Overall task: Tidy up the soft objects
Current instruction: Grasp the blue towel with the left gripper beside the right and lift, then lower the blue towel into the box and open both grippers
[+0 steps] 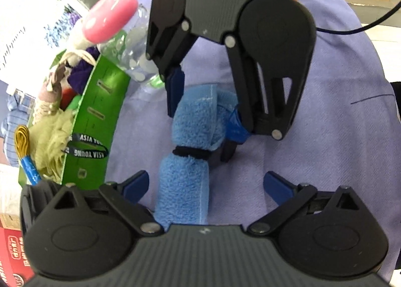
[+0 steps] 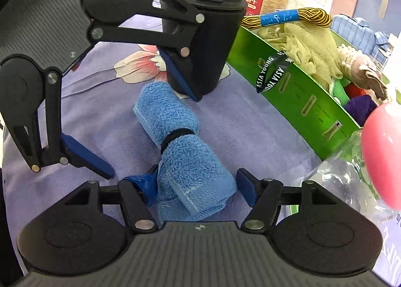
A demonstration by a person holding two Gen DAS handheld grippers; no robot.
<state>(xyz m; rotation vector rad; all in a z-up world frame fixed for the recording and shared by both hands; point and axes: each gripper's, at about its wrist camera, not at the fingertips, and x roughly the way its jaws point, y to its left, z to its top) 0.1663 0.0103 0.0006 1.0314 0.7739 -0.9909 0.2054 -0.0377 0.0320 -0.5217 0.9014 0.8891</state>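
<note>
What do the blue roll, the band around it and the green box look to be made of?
Blue roll: looks like terry or microfibre towel, matte, with a fuzzy looped pile and stitched hems. Band: thin, black, pinching the roll, probably an elastic hair tie. Green box: seems to be printed cardboard with a slight sheen, thin walls and cut slots.

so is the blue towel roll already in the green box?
No. The blue towel roll lies on the purple cloth beside the green box, between the open fingers of both grippers.
</note>
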